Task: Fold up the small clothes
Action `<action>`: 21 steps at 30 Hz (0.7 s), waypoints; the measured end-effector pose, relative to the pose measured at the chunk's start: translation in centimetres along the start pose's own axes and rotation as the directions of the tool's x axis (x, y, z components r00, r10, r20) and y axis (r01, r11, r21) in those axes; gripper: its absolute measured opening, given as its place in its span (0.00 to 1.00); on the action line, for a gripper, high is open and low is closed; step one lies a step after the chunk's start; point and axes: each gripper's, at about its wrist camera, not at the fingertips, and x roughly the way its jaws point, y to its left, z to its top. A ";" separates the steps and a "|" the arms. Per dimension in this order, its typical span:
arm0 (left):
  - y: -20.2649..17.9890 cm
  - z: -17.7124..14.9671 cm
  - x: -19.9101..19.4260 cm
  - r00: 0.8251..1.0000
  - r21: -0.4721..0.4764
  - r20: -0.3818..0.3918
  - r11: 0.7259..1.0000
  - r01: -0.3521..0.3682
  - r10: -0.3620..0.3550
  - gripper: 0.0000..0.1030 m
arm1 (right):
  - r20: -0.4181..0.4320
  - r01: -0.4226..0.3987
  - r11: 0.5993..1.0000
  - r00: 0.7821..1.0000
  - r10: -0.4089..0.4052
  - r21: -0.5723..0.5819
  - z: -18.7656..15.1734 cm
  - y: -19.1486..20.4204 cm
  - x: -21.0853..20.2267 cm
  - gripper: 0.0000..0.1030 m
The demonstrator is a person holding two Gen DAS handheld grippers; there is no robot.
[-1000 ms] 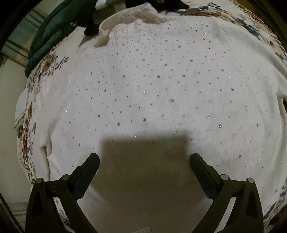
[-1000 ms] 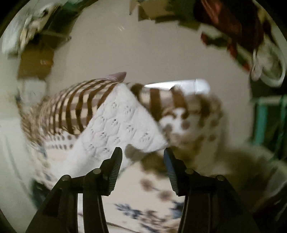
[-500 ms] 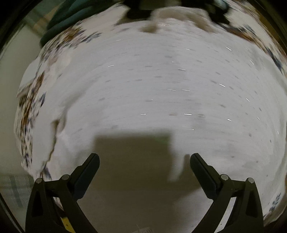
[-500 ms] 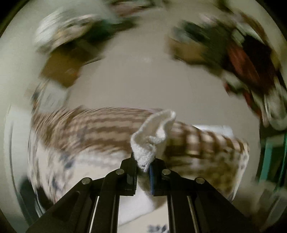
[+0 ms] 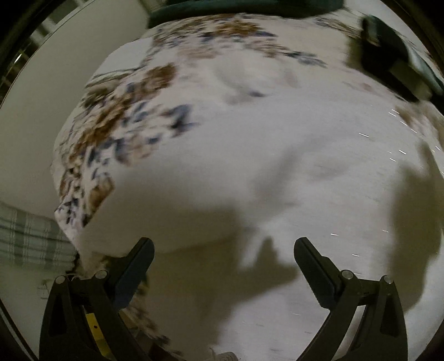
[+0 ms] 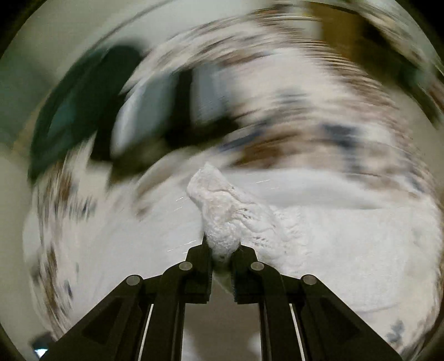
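Note:
A white knit garment with small shiny studs (image 5: pixel 291 172) lies spread on a floral bedspread (image 5: pixel 116 130). My left gripper (image 5: pixel 222 258) is open and empty, low over the garment's near left part. My right gripper (image 6: pixel 222 250) is shut on a bunched white lace-knit edge (image 6: pixel 222 211) of the garment and holds it lifted; the rest of the knit (image 6: pixel 347 244) trails to the right. Both views are motion-blurred.
Dark green clothing (image 5: pixel 236 8) lies at the far edge of the bed, and a dark object (image 5: pixel 388 47) sits at the far right. The bed's left edge drops to a pale floor (image 5: pixel 27 144). A blurred dark and grey pile (image 6: pixel 133 111) lies at the upper left.
My right gripper shut on the white knit edge and swung with it over the garment. My left gripper moved left, toward the bed's left edge, still open.

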 end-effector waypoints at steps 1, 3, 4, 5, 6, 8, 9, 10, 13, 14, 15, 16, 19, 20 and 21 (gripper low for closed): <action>1.3 0.2 0.5 1.000 -0.016 -0.002 1.000 -0.008 0.008 1.00 | -0.022 -0.008 0.998 1.000 0.007 -0.065 -0.7 3.8 1.9 0.10; 3.0 0.1 1.0 1.000 -0.039 -0.009 0.999 -0.017 0.016 1.00 | -0.057 -0.016 0.977 0.998 0.004 -0.212 -2.3 11.7 4.8 0.10; 4.1 0.2 1.4 1.000 -0.050 -0.012 0.999 -0.018 0.018 1.00 | -0.061 -0.021 0.968 0.998 0.006 -0.251 -3.8 14.1 4.9 0.10; 4.5 0.1 1.7 1.000 -0.060 -0.016 0.998 -0.019 0.018 1.00 | -0.075 -0.029 0.955 0.997 0.007 -0.296 -4.7 16.9 5.7 0.10; 5.1 0.2 2.1 1.000 -0.066 -0.019 0.998 -0.020 0.019 1.00 | -0.078 -0.029 0.943 0.997 0.003 -0.332 -5.7 19.1 6.1 0.10; 6.6 0.3 3.1 0.999 -0.084 -0.034 0.996 -0.019 0.016 1.00 | -0.088 -0.002 0.914 0.995 -0.037 -0.407 -7.4 22.6 7.5 0.10; 7.2 0.4 3.5 0.999 -0.096 -0.041 0.995 -0.017 0.013 1.00 | -0.095 0.013 0.906 0.994 -0.059 -0.424 -8.9 23.5 7.7 0.10; 7.7 0.4 3.9 0.999 -0.106 -0.047 0.994 -0.015 0.010 1.00 | -0.108 0.027 0.901 0.991 -0.082 -0.433 -9.6 24.1 8.4 0.10; 10.0 0.6 4.8 0.998 -0.144 -0.056 0.990 -0.008 0.000 1.00 | -0.181 -0.003 0.906 0.980 -0.082 -0.424 -10.3 23.9 9.5 0.18; 10.5 0.5 4.8 0.998 -0.149 -0.058 0.989 -0.010 0.001 1.00 | -0.214 -0.038 0.917 0.976 -0.052 -0.397 -10.2 23.4 9.4 0.25; 11.4 0.4 4.8 0.998 -0.161 -0.063 0.987 -0.013 0.003 1.00 | -0.250 -0.092 0.932 0.968 0.001 -0.351 -10.0 22.7 9.0 0.31; 12.2 0.2 4.8 0.998 -0.174 -0.067 0.985 -0.014 0.003 1.00 | -0.276 -0.157 0.948 0.958 0.078 -0.276 -9.7 21.2 8.1 0.40; 15.8 -0.9 5.1 0.995 -0.227 -0.103 0.974 -0.016 -0.007 1.00 | -0.249 -0.183 0.975 0.957 0.147 -0.128 -9.0 16.8 5.1 0.55; 16.7 -1.2 5.2 0.993 -0.244 -0.117 0.970 -0.014 -0.015 1.00 | -0.241 -0.174 0.980 0.959 0.146 -0.100 -9.0 15.6 4.4 0.55; 18.3 -1.8 5.2 0.990 -0.282 -0.135 0.959 -0.008 -0.031 1.00 | -0.234 -0.143 0.987 0.964 0.124 -0.069 -9.0 14.0 3.7 0.55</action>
